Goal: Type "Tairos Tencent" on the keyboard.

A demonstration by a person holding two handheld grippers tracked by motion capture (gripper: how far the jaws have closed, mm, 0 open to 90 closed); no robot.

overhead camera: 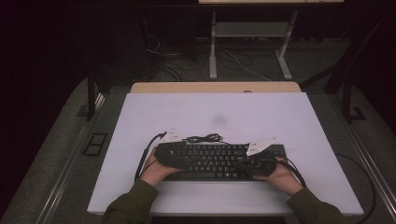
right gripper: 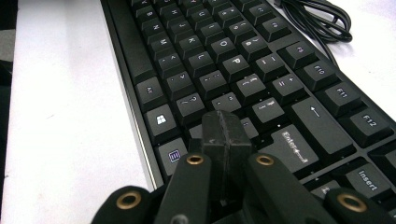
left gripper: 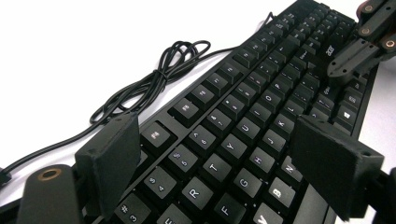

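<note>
Keyboard at Lower Centre, Claws Poised Over Its Keys

Keyboard work looked to be under way rather than finished. A flat black plastic computer keyboard lay on the white table, at the lower centre of the high view, its long side running left to right and its coiled black cable resting on the table just behind it.

The left claw hovered over the keyboard's left end. In the left gripper view its jaws stood wide apart, with rows of letter keys showing between them and nothing gripped. The right claw sat at the keyboard's right end with its jaws pressed together into a single tip, holding nothing; in the right gripper view that tip pointed down among the keys beside the Enter key, though whether it touched a key could not be told.

Judging by this, the keyboard was already set square on the table and the cable left loose. Pressing keys seemed the job in hand, with most of it likely ahead.
</note>
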